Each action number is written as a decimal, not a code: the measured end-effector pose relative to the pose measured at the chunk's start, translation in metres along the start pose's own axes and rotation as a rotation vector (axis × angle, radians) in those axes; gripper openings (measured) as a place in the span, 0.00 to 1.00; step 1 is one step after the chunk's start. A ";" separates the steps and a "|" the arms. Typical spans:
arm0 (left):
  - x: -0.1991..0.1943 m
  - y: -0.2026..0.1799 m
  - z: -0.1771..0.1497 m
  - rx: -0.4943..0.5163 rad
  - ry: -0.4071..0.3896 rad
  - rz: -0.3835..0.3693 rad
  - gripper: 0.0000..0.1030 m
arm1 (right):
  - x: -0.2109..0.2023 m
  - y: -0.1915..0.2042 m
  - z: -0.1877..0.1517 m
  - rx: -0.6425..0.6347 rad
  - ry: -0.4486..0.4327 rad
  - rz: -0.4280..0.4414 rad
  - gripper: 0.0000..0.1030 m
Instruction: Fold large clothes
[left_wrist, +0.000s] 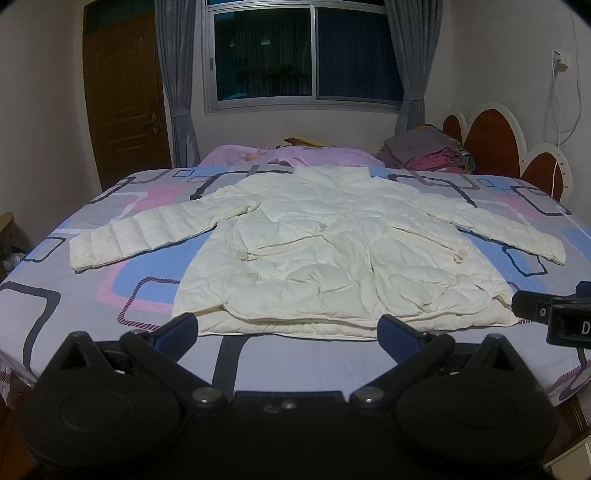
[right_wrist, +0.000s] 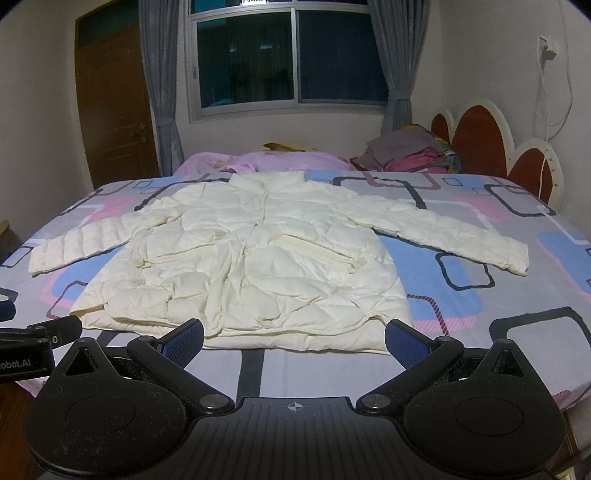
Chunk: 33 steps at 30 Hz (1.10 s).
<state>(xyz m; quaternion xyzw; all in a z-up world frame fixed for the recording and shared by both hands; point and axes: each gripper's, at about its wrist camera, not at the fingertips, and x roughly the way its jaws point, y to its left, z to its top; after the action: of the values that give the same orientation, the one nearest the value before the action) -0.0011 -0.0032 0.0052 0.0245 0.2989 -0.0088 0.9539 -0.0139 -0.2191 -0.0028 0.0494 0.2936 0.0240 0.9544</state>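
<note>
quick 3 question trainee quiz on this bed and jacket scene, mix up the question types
1. True or false: the cream quilted puffer jacket lies flat on the bed's patterned pink, blue and grey sheet with both sleeves spread outward.
2. Multiple choice: the black left gripper is A) shut on the jacket hem, B) open and holding nothing, C) shut on a sleeve cuff.
3. Fill in: the pile of folded grey and pink clothes sits at the far side of the bed, next to the red and white ____.

Key: 1 true; 2 B; 3 headboard. The black right gripper is likewise open, with the jacket hem just ahead of it.
</note>
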 end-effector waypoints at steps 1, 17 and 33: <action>0.000 0.000 0.000 0.000 0.000 0.000 1.00 | 0.000 0.000 0.000 0.000 0.000 0.000 1.00; 0.001 0.000 0.000 0.003 0.001 0.004 1.00 | 0.000 -0.001 0.000 0.001 -0.001 0.000 1.00; 0.055 0.022 0.029 -0.094 -0.025 -0.053 1.00 | 0.047 -0.051 0.020 0.155 -0.010 -0.010 1.00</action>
<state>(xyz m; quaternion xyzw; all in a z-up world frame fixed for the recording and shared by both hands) 0.0611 0.0173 -0.0016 -0.0283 0.2873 -0.0203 0.9572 0.0368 -0.2674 -0.0182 0.1220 0.2901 -0.0039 0.9492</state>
